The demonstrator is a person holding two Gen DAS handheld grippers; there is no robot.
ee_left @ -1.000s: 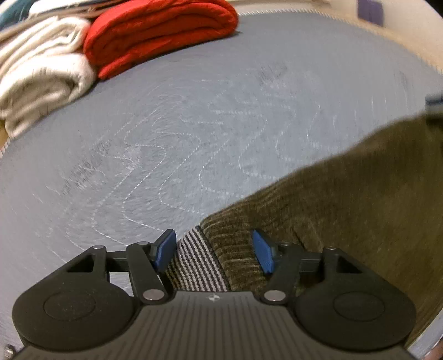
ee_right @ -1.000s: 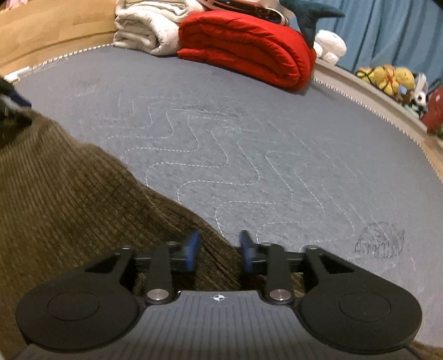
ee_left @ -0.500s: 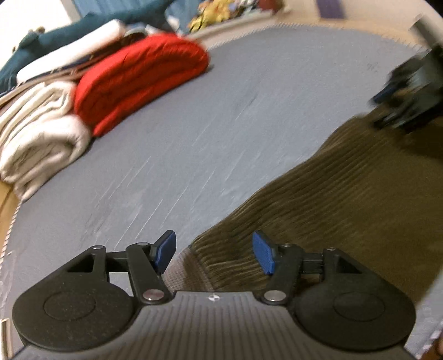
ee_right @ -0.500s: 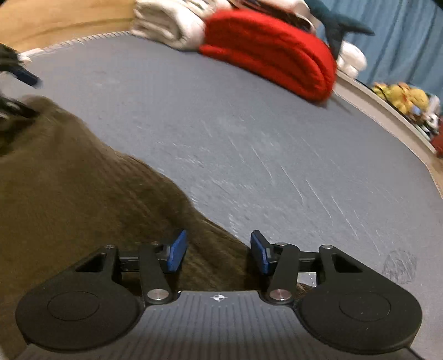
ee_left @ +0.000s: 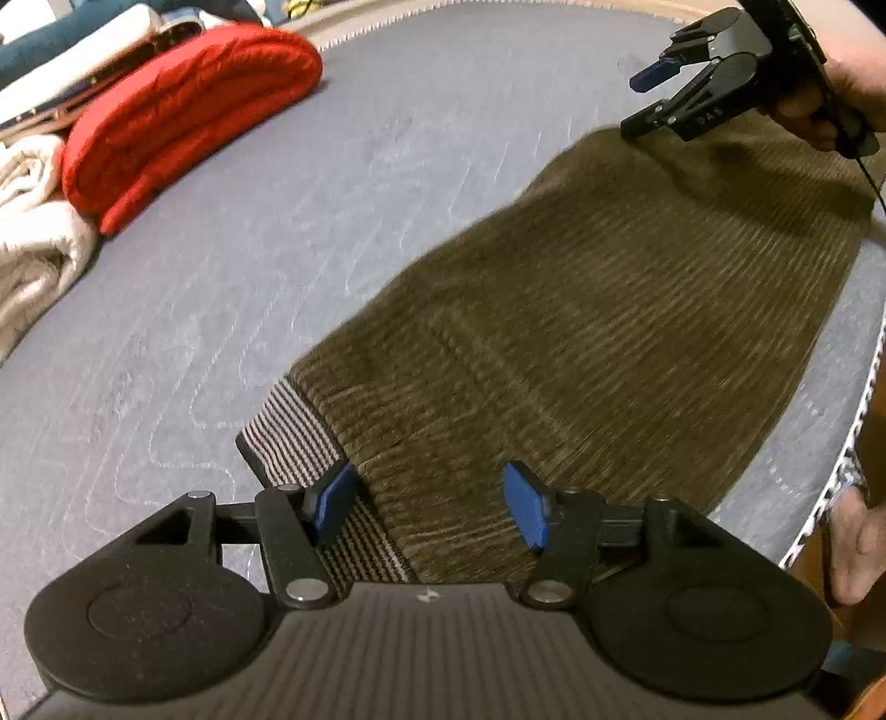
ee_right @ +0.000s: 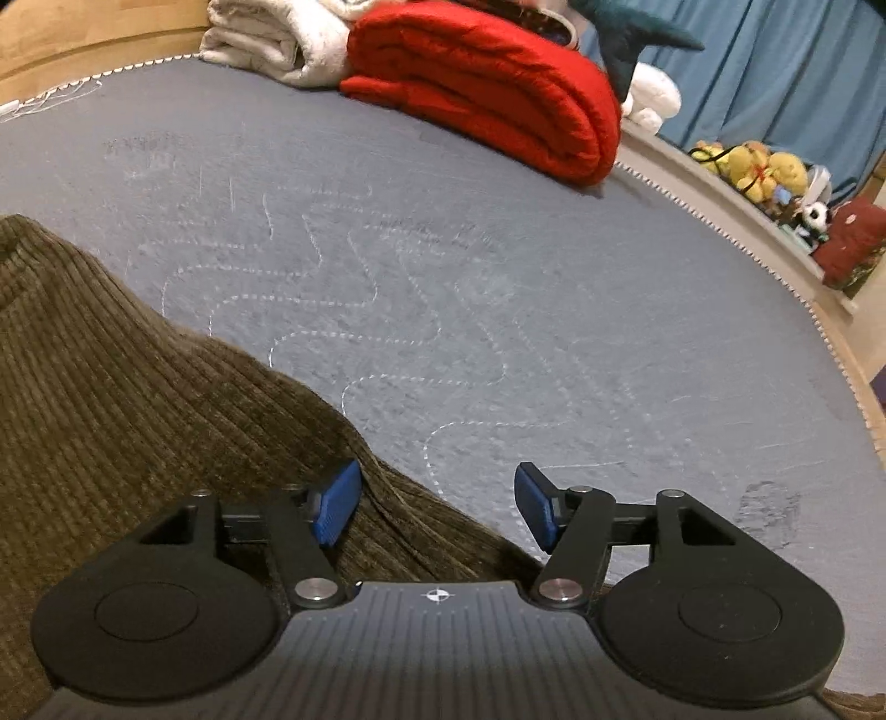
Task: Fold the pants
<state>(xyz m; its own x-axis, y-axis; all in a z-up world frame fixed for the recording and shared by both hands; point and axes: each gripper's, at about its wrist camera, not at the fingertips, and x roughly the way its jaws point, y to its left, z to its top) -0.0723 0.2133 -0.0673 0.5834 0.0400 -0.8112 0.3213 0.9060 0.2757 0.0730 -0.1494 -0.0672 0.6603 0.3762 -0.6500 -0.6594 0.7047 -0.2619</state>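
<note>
Now both grippers hang spread wide, gripping nothing: left gripper [ee_left: 429, 507] over the pants [ee_left: 581, 343] waistband, right gripper [ee_right: 437, 507] at their 2 o'clock edge.

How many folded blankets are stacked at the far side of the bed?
2 visible: a red blanket and a white blanket to its left in the right wrist view. The toys piled behind may hide more.

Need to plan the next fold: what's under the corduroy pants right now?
The olive corduroy pants lie spread on the grey quilted mattress. A striped waistband lining peeks out at the left gripper. Whatever else lies beneath is covered by the fabric.
</note>
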